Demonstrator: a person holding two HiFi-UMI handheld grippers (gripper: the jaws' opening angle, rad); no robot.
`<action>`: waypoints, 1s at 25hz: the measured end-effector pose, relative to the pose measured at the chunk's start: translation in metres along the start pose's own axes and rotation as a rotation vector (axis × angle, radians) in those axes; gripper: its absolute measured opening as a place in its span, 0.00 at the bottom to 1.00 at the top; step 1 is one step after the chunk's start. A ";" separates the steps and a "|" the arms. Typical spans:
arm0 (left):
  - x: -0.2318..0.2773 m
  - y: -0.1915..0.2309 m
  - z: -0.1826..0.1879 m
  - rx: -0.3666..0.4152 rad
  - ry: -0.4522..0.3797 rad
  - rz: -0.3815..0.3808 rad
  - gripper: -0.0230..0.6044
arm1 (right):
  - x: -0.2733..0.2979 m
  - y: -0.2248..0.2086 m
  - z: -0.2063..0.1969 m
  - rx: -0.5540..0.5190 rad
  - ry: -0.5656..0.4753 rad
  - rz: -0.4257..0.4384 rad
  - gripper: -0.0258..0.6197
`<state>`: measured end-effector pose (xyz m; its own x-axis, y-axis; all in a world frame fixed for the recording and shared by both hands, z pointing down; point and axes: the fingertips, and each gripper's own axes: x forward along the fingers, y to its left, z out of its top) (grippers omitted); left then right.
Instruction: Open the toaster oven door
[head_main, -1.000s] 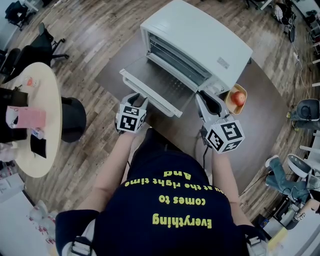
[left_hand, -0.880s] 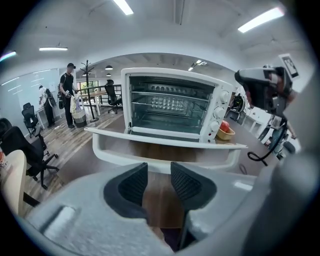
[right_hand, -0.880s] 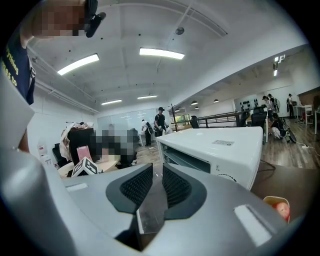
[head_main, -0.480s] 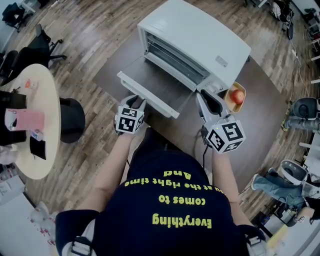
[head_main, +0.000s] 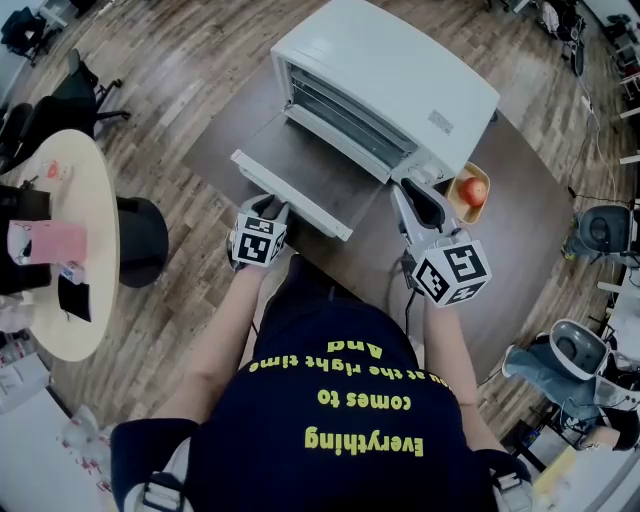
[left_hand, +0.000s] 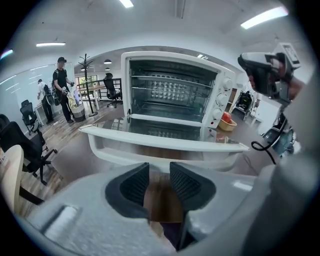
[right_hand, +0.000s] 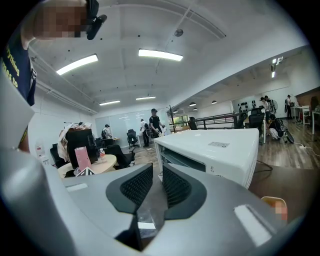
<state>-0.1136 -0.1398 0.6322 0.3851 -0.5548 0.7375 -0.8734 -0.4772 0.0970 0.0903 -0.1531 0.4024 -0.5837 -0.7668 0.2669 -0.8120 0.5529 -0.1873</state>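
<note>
**Door down flat, left claw off the handle**

Over the last second the left gripper (left_hand: 159, 170) has eased down and back toward the person, and the door (head_main: 318, 170) of the toaster oven (head_main: 400, 85) has settled the last little way to lie level. In the left gripper view its jaws stand a little apart with only the brown table (head_main: 525, 225) showing between the pads. The handle (left_hand: 160, 154) sits just ahead of the tips and slightly above them, untouched. The cavity with its racks is open straight beyond. By my reading the opening is done, and what remains is only to draw the claw clear.

The right gripper (right_hand: 157, 176) has not shifted. Its pads leave a narrow slit with nothing in it. The oven's white body lies ahead and to the right of its tips, apart from them.

From the head view the left gripper's marker cube covers most of its jaws, so contact with the handle cannot be judged there. The right gripper's tips overlap the oven's front corner beside the bowl (head_main: 462, 203) (holding something round and red, too small to name). The hinge is hidden under the door, and the person's torso cuts off the table's near edge.
</note>
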 end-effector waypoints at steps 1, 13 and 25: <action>0.001 0.000 -0.001 0.001 0.004 0.000 0.26 | 0.000 0.000 0.000 0.000 0.000 -0.001 0.16; 0.015 0.001 -0.016 0.018 0.046 -0.008 0.24 | -0.003 -0.007 -0.001 0.001 0.004 -0.019 0.16; 0.022 0.001 -0.021 0.051 0.048 -0.020 0.24 | -0.004 -0.007 -0.002 0.002 0.009 -0.032 0.16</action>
<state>-0.1120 -0.1377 0.6629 0.3863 -0.5126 0.7669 -0.8492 -0.5222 0.0786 0.0990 -0.1531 0.4047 -0.5572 -0.7814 0.2811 -0.8303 0.5273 -0.1802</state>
